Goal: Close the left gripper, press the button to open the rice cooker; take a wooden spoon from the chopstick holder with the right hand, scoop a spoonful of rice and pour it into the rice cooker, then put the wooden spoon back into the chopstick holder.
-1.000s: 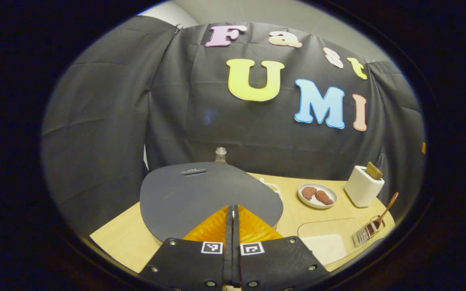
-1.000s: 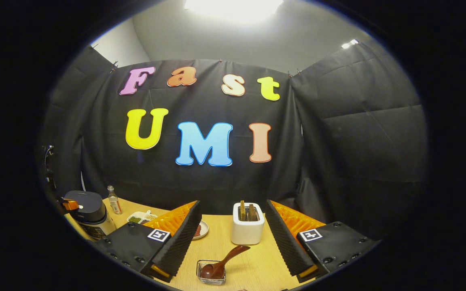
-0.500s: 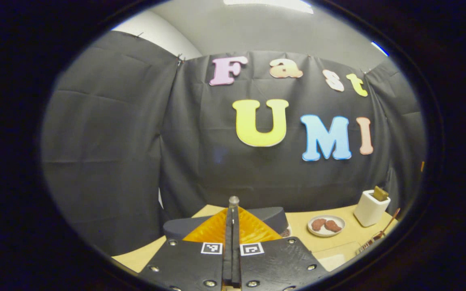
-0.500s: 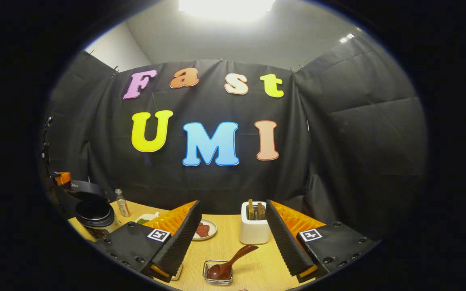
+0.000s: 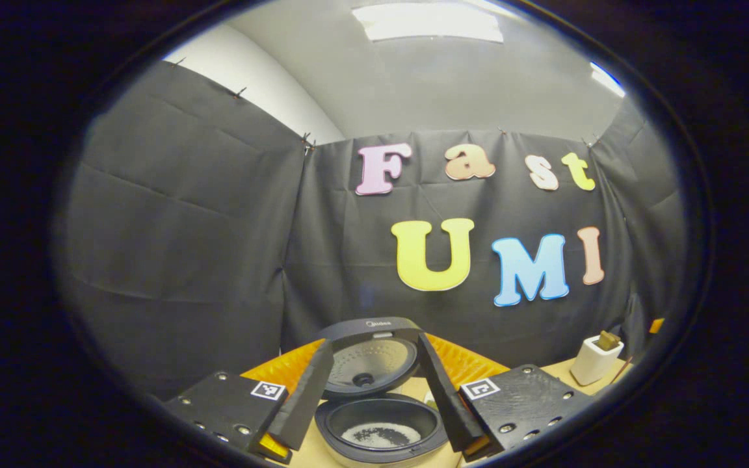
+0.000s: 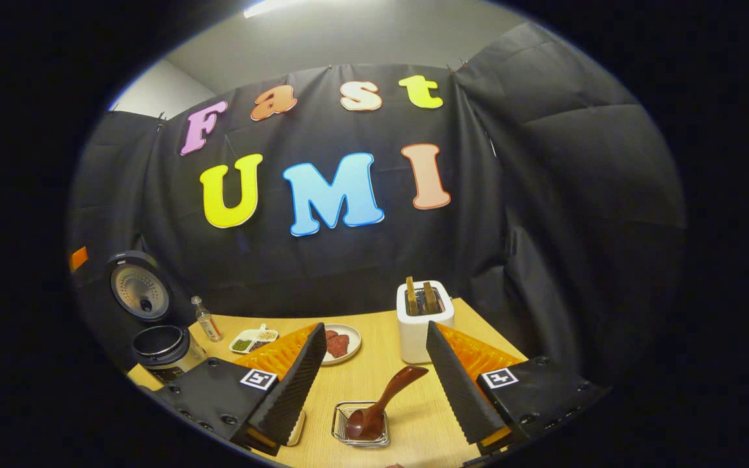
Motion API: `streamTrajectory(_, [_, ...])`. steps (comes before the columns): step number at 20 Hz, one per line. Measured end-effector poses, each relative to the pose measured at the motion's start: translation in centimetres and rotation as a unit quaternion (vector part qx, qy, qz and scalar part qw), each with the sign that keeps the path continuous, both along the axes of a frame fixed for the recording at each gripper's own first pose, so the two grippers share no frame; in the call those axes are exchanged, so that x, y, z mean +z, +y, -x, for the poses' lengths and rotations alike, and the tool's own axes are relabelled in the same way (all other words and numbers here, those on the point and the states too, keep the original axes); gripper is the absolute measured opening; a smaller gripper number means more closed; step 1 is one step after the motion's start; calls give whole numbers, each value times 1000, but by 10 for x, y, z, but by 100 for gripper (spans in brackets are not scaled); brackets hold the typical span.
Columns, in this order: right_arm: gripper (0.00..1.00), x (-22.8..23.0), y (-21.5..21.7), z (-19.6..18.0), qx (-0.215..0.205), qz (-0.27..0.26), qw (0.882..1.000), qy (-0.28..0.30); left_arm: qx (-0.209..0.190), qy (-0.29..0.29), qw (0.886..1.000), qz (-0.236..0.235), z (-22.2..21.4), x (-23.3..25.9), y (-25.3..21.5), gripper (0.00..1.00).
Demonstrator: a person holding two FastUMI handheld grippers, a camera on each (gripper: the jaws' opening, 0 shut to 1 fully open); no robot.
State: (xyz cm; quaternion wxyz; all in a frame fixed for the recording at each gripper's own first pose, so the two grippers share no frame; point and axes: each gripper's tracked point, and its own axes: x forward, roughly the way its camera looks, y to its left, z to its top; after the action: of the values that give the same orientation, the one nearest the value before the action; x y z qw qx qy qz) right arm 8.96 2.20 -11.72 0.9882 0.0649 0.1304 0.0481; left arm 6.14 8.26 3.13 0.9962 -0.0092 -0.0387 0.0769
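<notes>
The dark rice cooker (image 5: 381, 426) stands open right in front of my left gripper (image 5: 373, 448); its lid (image 5: 368, 354) is raised and a little rice lies in the pot. My left gripper is open, its fingers on either side of the pot, holding nothing. In the right gripper view the cooker (image 6: 160, 348) sits at the far left with its lid (image 6: 139, 296) upright. The wooden spoon (image 6: 384, 400) leans in a small wire holder (image 6: 361, 426), just ahead of my open right gripper (image 6: 374, 442).
A white toaster (image 6: 423, 318) holding toast stands behind the spoon. A plate of reddish food (image 6: 341, 342), a divided dish of grains (image 6: 252, 339) and a small bottle (image 6: 205, 318) sit on the wooden table (image 6: 374, 370). A pale flat dish edge (image 6: 296, 429) shows beside my right gripper.
The rice cooker's lid has swung from shut to fully raised. My left gripper rose, drew back and went from shut to open. My right gripper tilted down toward the spoon.
</notes>
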Motion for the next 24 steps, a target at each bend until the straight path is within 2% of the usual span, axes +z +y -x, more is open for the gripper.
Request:
streamTrajectory(7, [98, -61, -4, -16, -8, -18, 997, 73, 18, -13, 1000, -17, 43, 29, 12, 83])
streamTrajectory(11, [98, -96, -1, -20, -9, -30, 993, 114, 34, -10, 999, -19, 61, 30, 23, 82])
streamTrajectory(17, [98, -141, 9, -25, -12, -63, 981, 180, 61, 8, 998, -16, 75, 19, 45, 82])
streamTrajectory(18, [96, -149, 10, -26, -13, -71, 979, 191, 65, 10, 998, -16, 76, 18, 47, 82])
streamTrajectory(19, [93, -153, 12, -26, -13, -81, 976, 201, 68, 10, 997, -16, 78, 17, 50, 83])
streamTrajectory(20, [78, -159, 15, -26, -13, -97, 972, 212, 71, 10, 997, -16, 79, 19, 52, 82])
streamTrajectory(21, [82, -164, 18, -26, -12, -114, 968, 221, 73, 11, 997, -17, 80, 19, 55, 82])
streamTrajectory(22, [66, -167, 23, -26, -12, -132, 964, 229, 75, 12, 997, -19, 80, 19, 58, 82])
streamTrajectory(23, [59, -169, 28, -25, -13, -148, 961, 234, 77, 12, 997, -20, 82, 18, 59, 82])
streamTrajectory(24, [36, -170, 27, -25, -22, -156, 958, 239, 78, 13, 997, -22, 83, 19, 61, 82])
